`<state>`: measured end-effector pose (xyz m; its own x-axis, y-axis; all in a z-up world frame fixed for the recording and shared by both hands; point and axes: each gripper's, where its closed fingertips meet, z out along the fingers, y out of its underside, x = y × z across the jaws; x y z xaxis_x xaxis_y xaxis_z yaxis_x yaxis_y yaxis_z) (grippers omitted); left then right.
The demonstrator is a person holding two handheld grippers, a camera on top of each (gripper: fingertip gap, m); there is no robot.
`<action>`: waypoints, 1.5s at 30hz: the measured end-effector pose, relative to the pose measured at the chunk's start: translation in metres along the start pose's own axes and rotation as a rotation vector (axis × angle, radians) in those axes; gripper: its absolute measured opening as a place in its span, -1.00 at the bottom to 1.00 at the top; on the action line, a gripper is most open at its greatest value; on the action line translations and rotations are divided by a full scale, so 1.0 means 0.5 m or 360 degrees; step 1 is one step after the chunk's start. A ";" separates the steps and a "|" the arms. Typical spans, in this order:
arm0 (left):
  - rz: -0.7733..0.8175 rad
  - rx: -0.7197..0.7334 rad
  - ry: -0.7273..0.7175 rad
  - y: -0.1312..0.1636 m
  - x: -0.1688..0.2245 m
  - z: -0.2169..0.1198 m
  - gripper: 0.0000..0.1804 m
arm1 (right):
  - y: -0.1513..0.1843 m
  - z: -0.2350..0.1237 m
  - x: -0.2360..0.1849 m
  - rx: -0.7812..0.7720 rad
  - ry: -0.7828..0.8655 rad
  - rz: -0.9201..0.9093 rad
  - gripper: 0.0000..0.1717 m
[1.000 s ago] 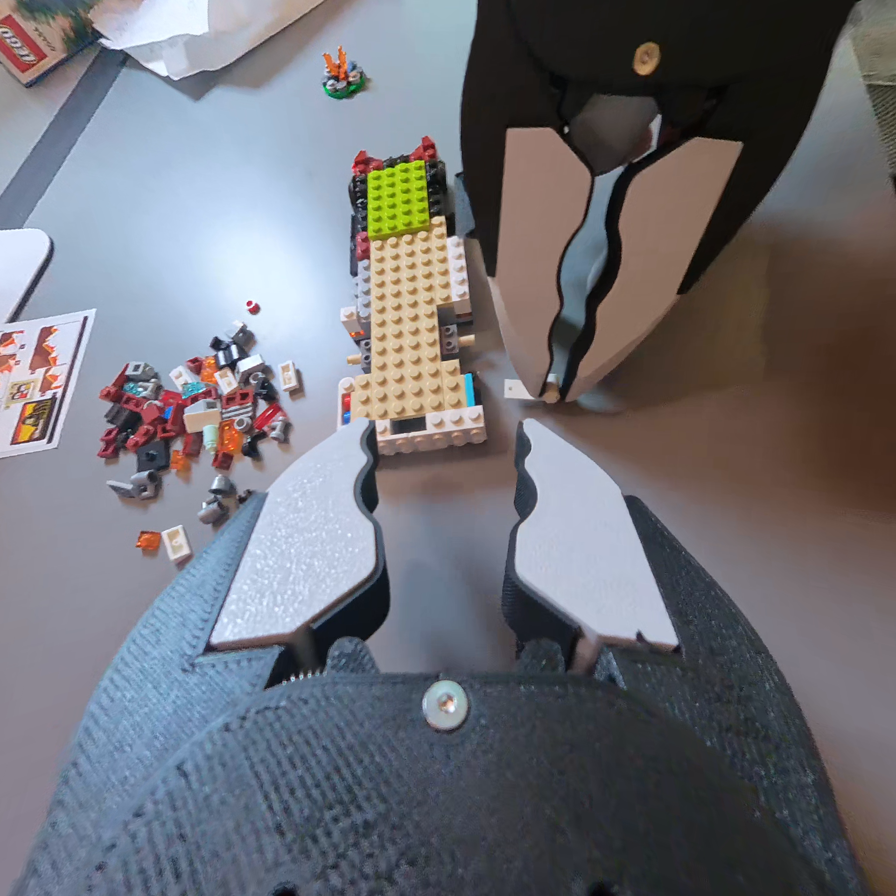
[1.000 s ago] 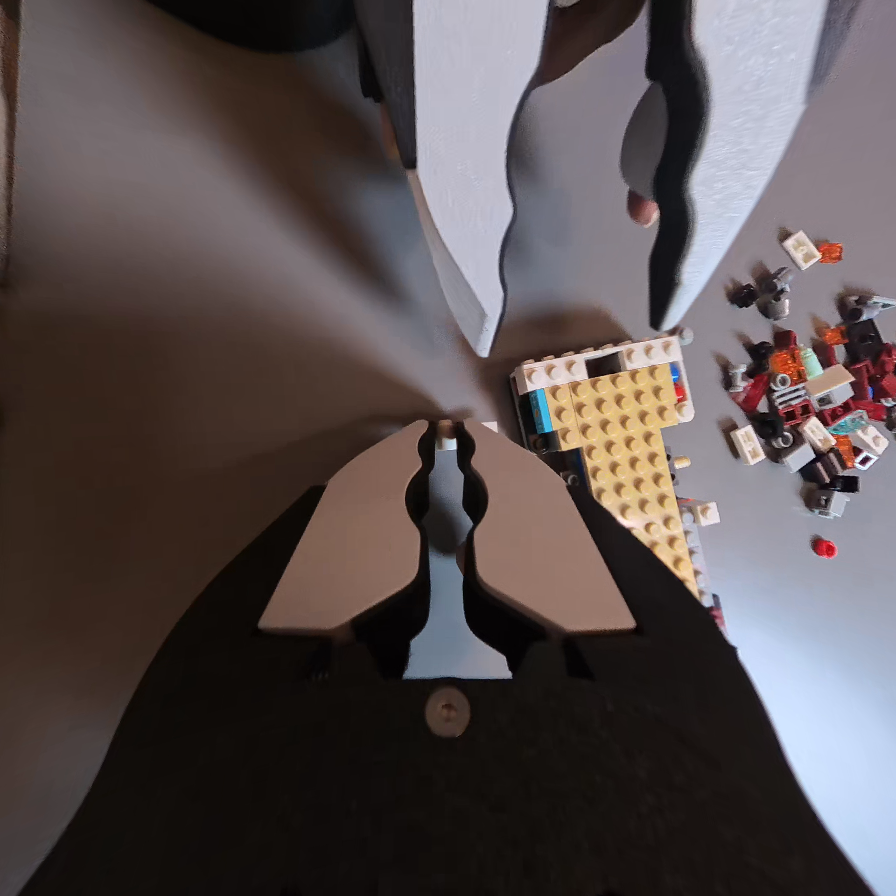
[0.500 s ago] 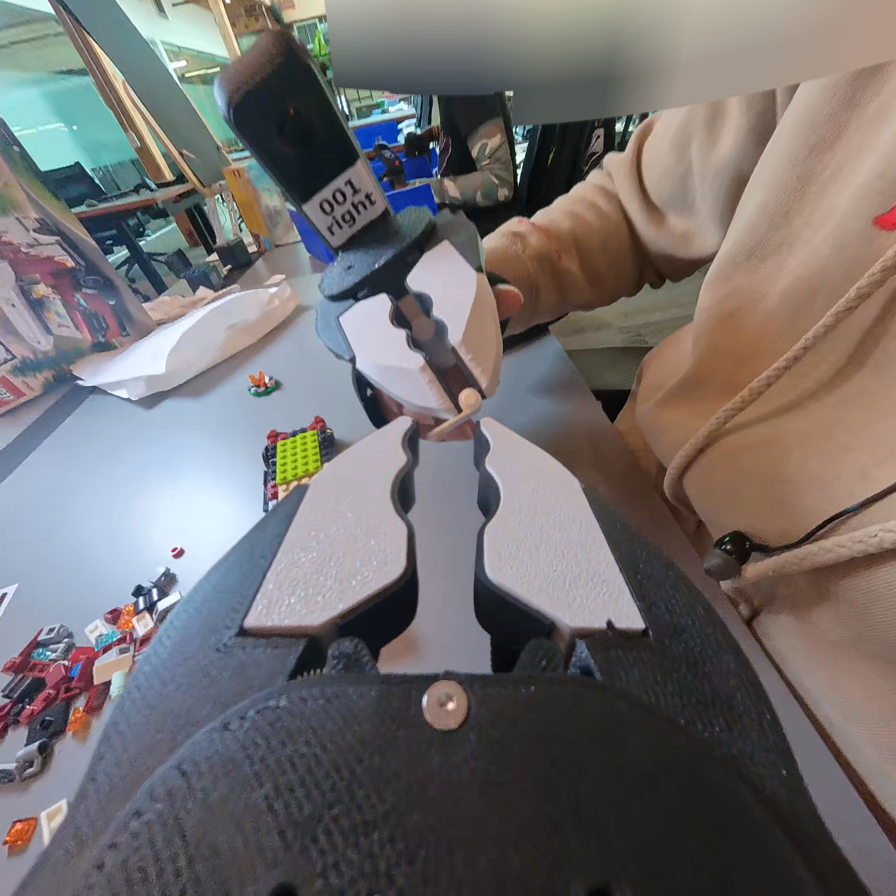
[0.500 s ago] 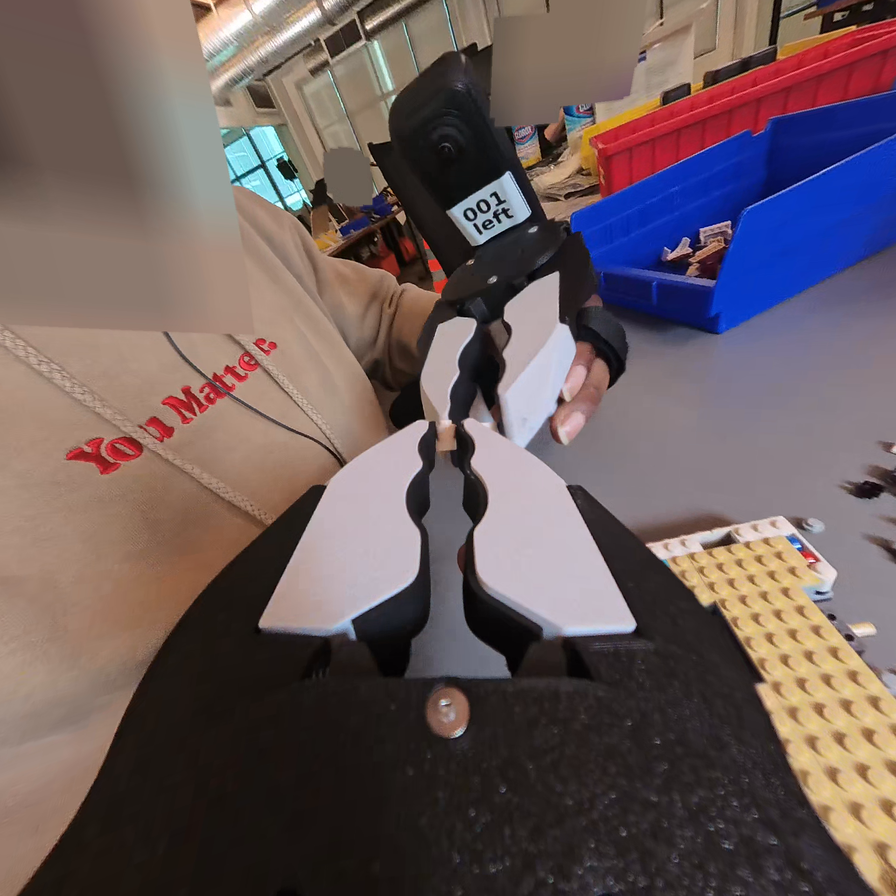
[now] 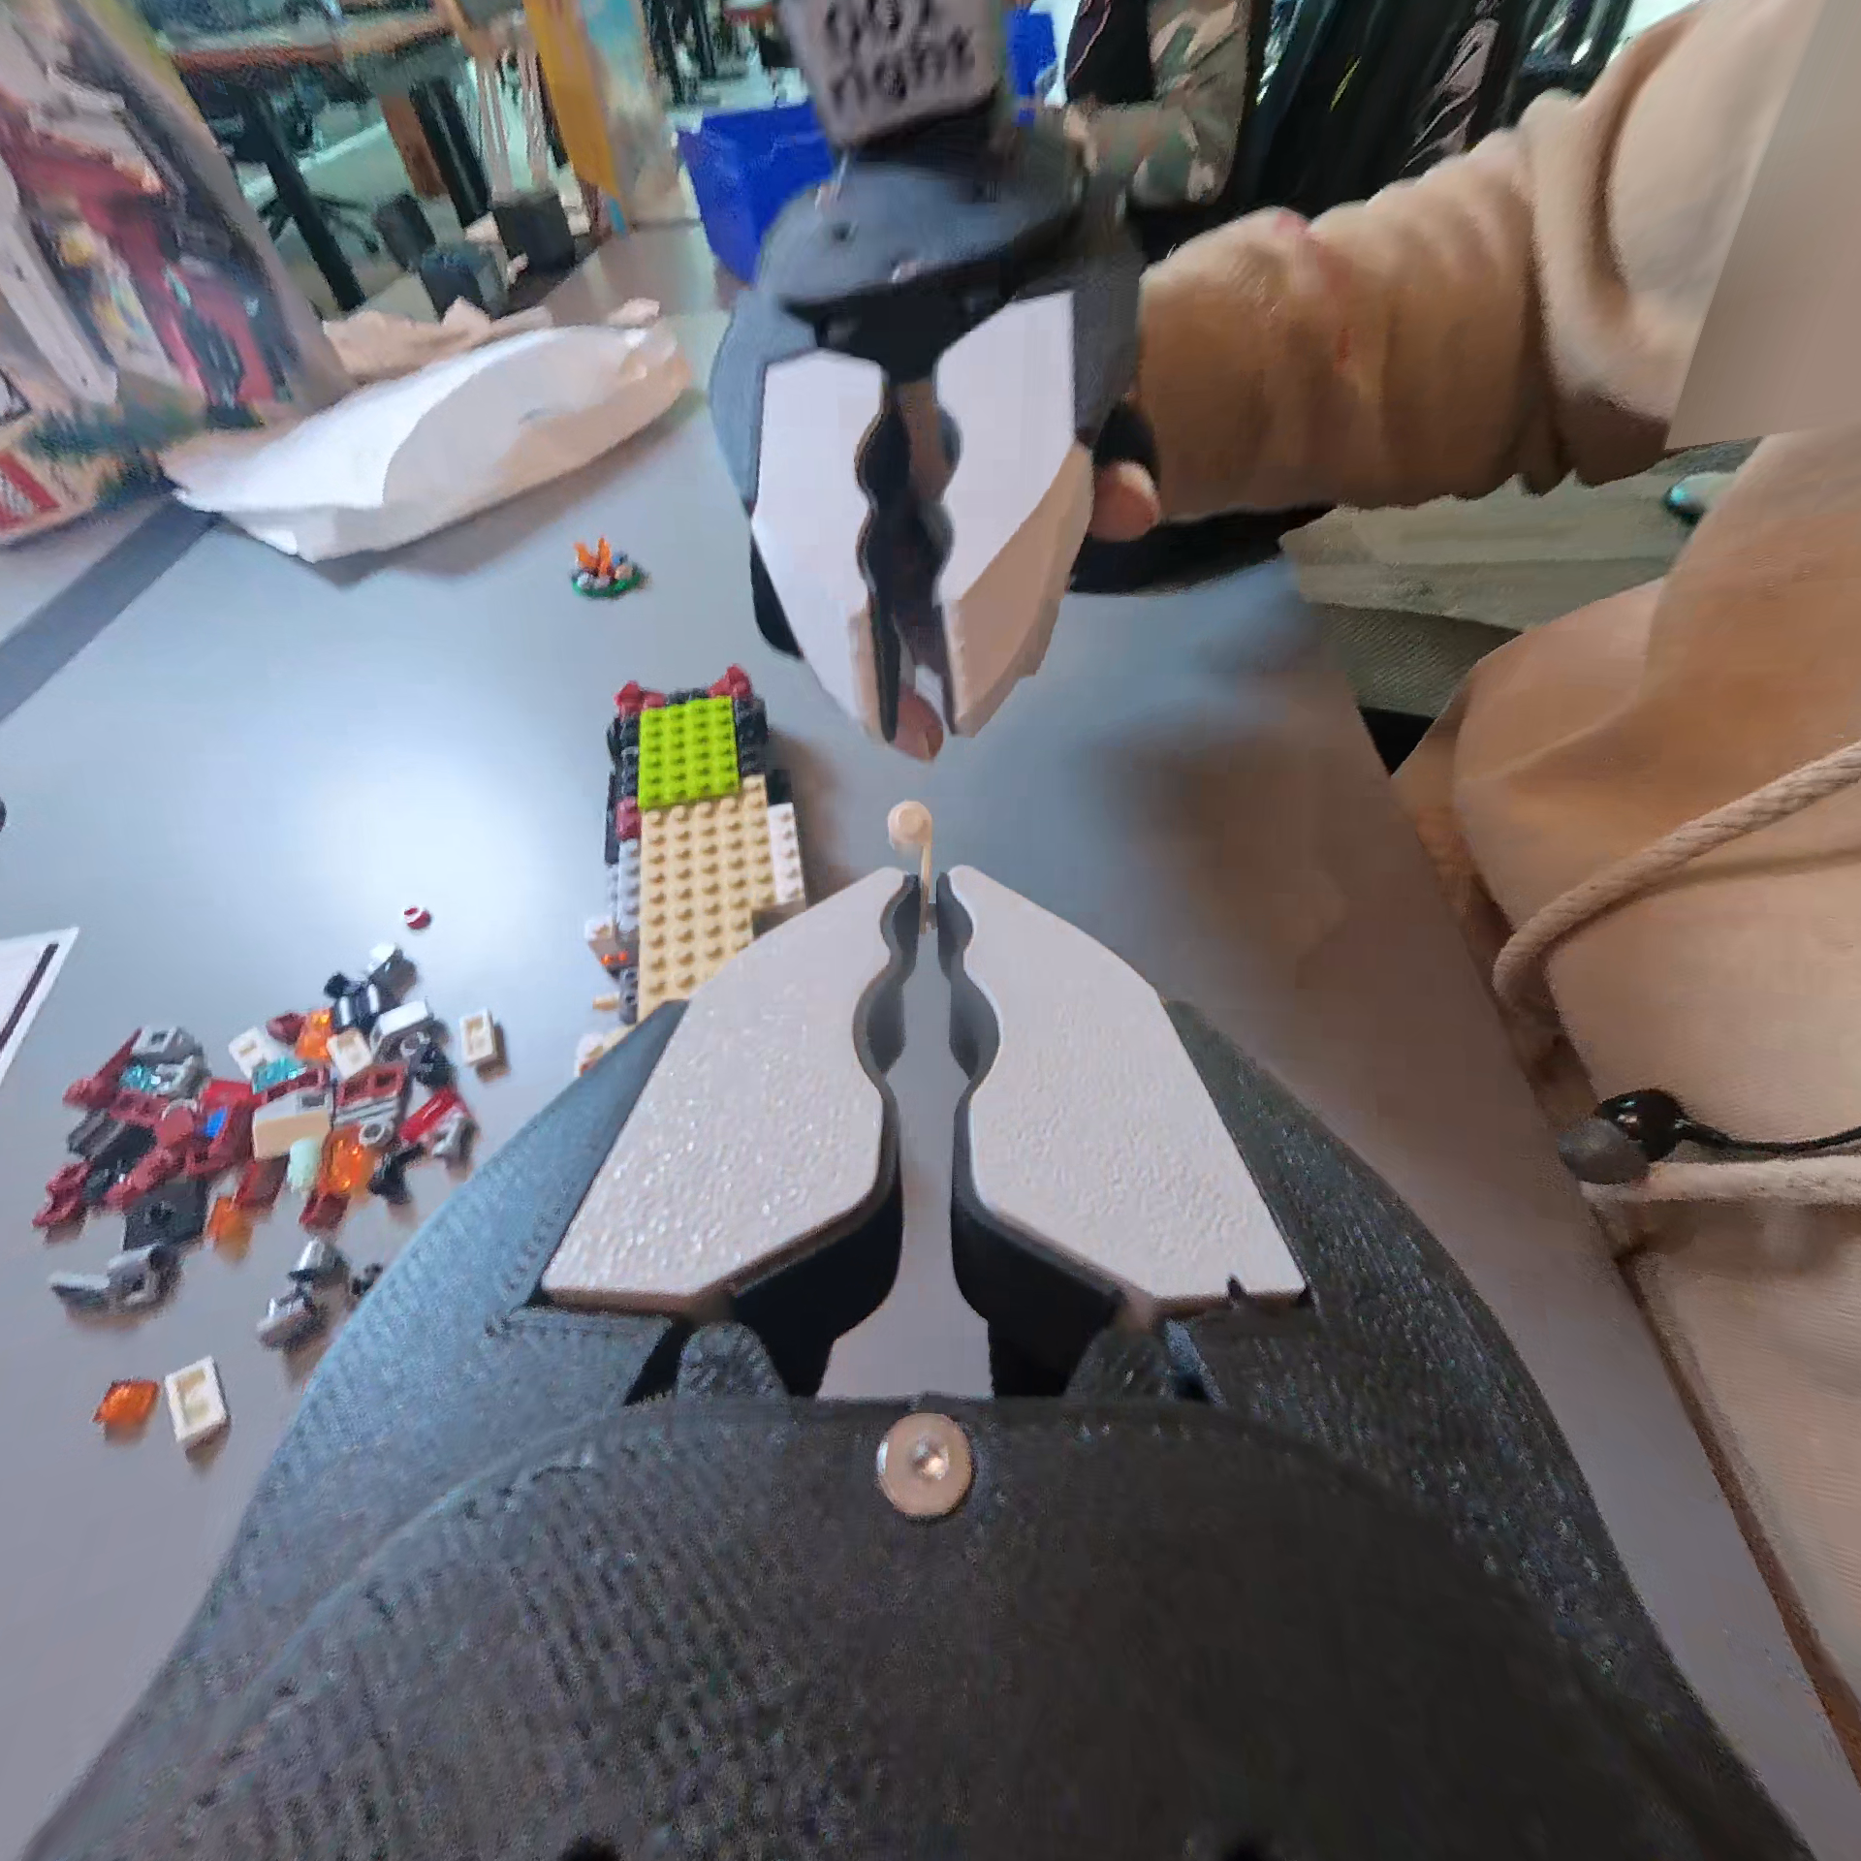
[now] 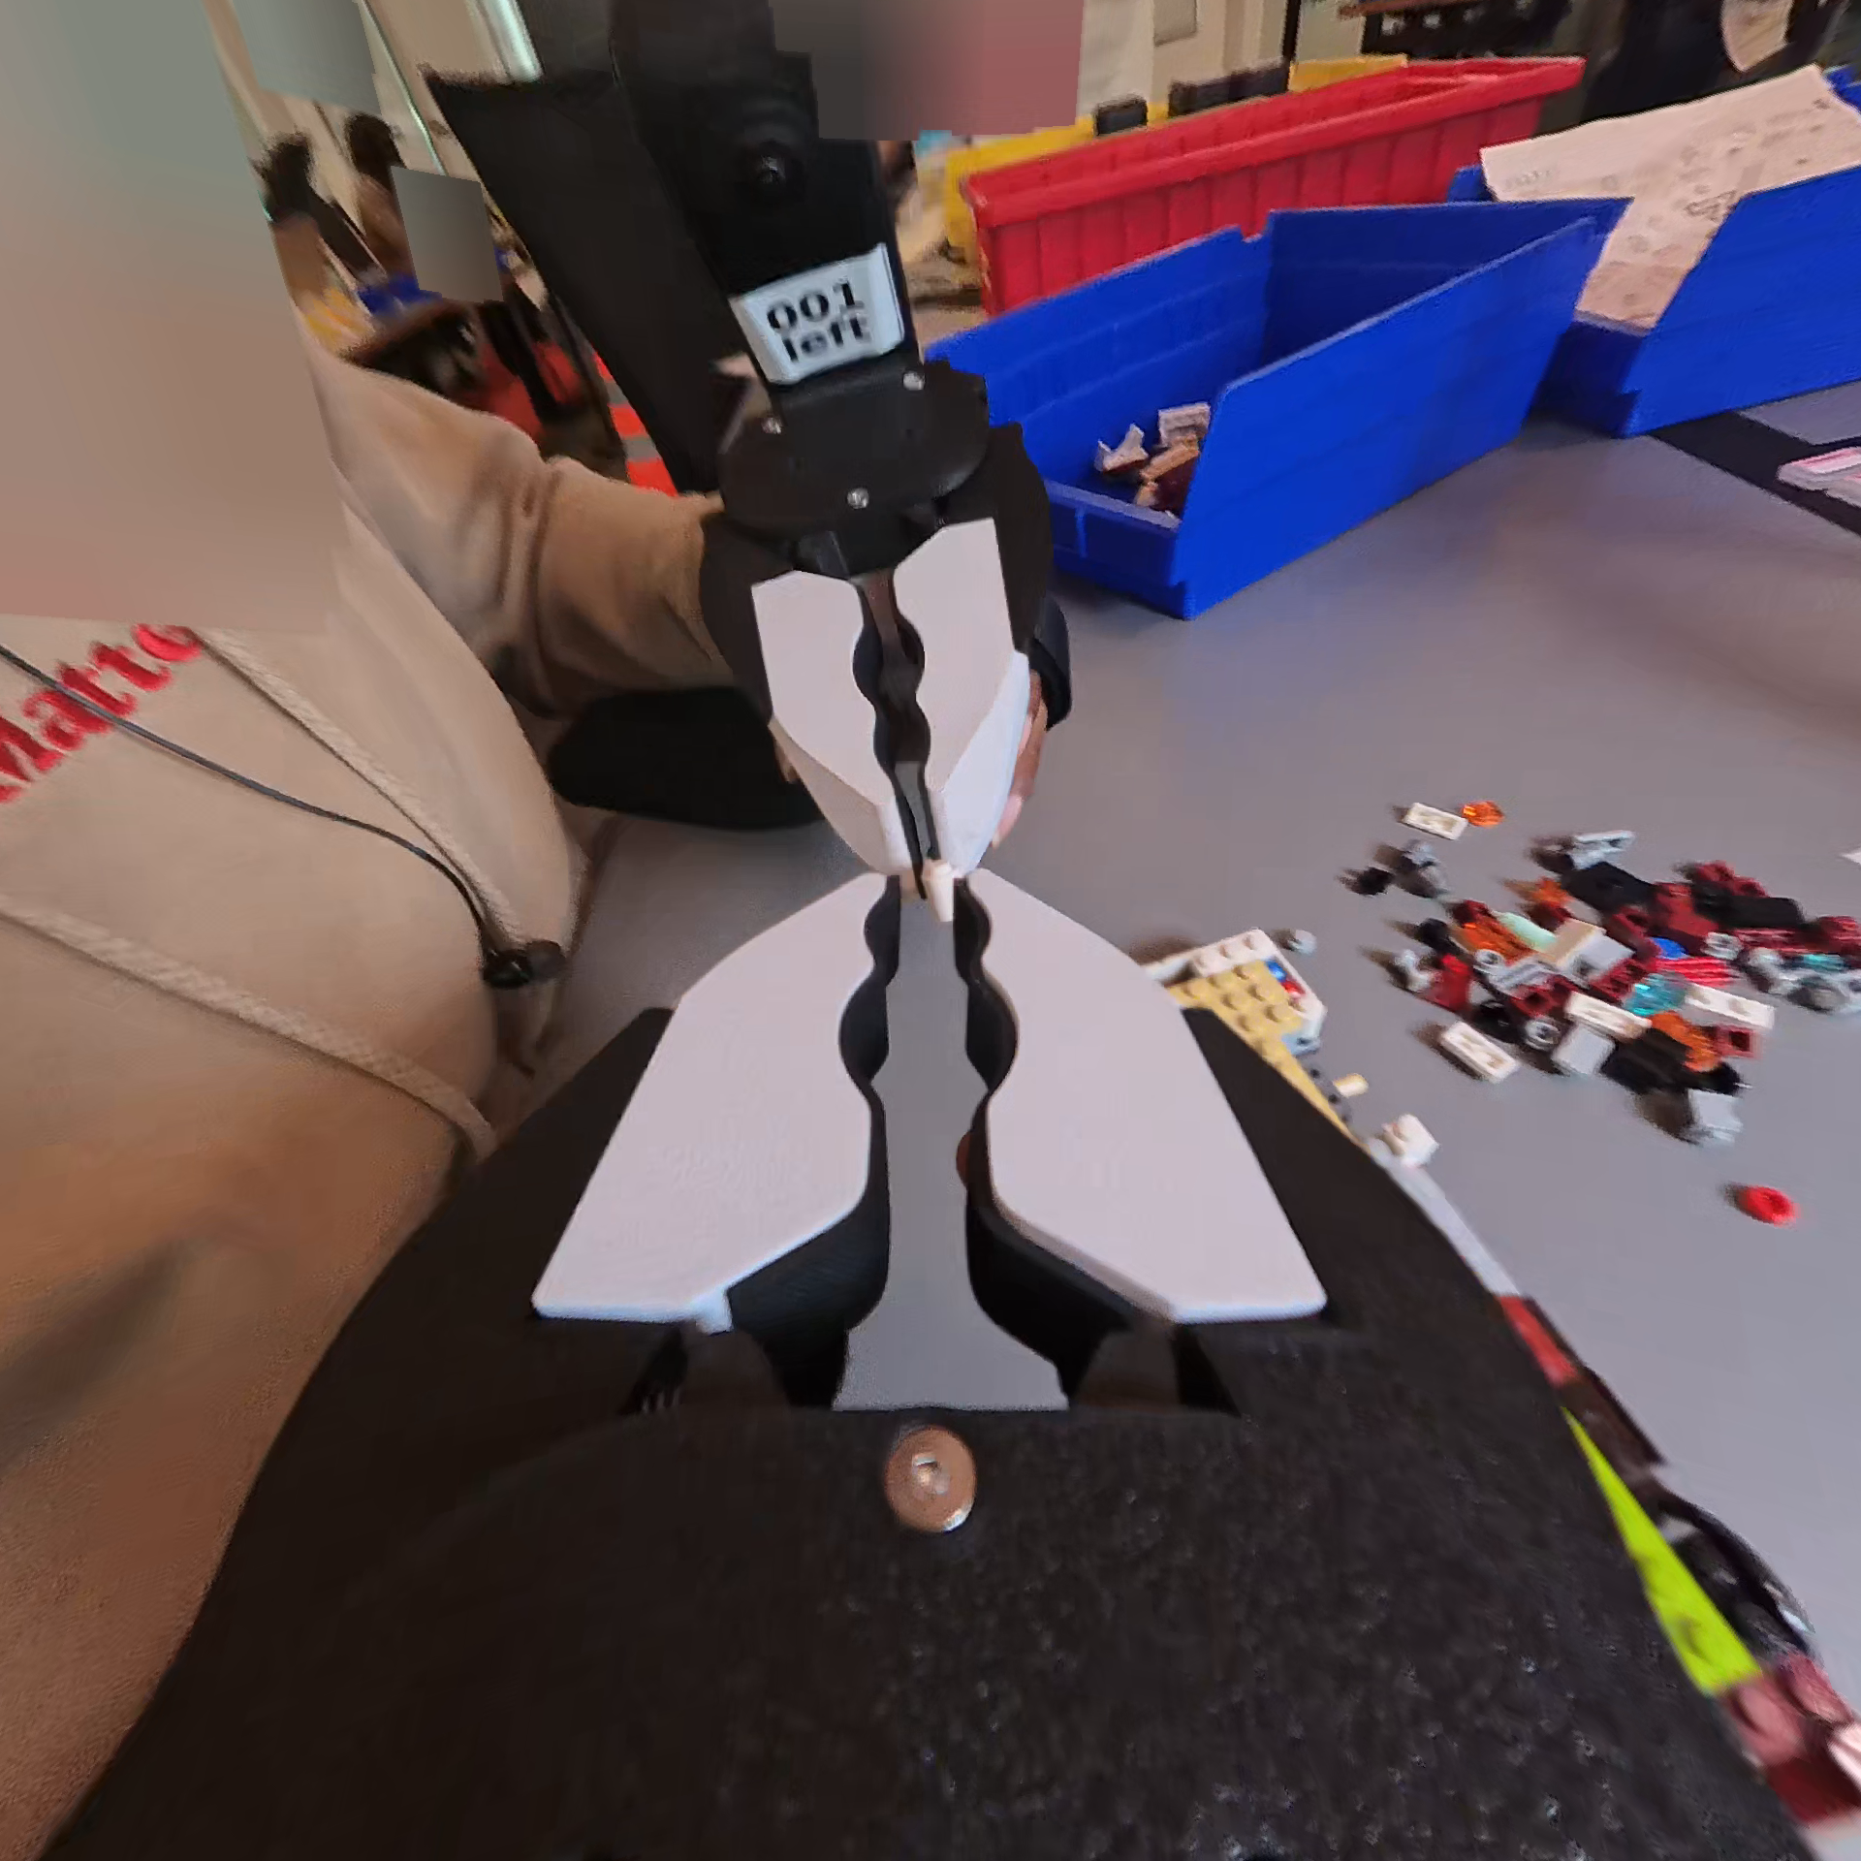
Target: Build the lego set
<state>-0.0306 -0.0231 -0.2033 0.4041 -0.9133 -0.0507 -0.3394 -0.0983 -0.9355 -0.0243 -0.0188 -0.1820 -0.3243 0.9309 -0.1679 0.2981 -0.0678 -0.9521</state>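
Left gripper [image 5: 923, 886] pinches a tan pin piece [image 5: 911, 828] at its fingertips; right gripper [image 6: 926, 901], jaws slightly parted and empty, faces it above the grey table [image 5: 302, 725].

Grey tabletop [image 5: 252, 765] — blue bins [image 6: 1309, 403] behind
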 end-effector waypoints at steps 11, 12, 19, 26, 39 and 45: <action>0.0064 -0.0255 -0.0053 0.059 -0.007 0.023 -0.97 | 0.070 0.049 0.026 -0.0573 0.0223 -0.0432 -0.93; 0.0060 -0.0260 -0.0057 0.060 -0.008 0.023 -0.97 | 0.072 0.050 0.028 -0.0575 0.0223 -0.0432 -0.93; 0.0013 -0.0233 -0.0157 0.066 -0.042 0.016 -0.69 | 0.098 0.041 0.060 -0.0633 0.0245 -0.0437 -0.95; -0.0130 -0.0378 -0.0269 0.117 -0.087 0.027 -0.17 | 0.134 0.054 0.084 -0.0756 0.0175 -0.0500 -0.95; -0.0095 -0.0419 -0.0417 0.118 -0.144 0.033 -0.12 | 0.117 0.059 0.102 -0.0838 0.0202 -0.0499 -0.95; -0.0125 -0.0615 -0.0297 0.165 -0.146 0.050 -0.07 | 0.125 0.060 0.109 -0.0870 0.0229 -0.0470 -0.95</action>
<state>-0.0670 0.0454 -0.2854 0.5756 -0.8138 -0.0802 -0.5803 -0.3374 -0.7413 -0.0502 0.0172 -0.2585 -0.3502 0.9239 0.1541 0.6422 0.3566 -0.6786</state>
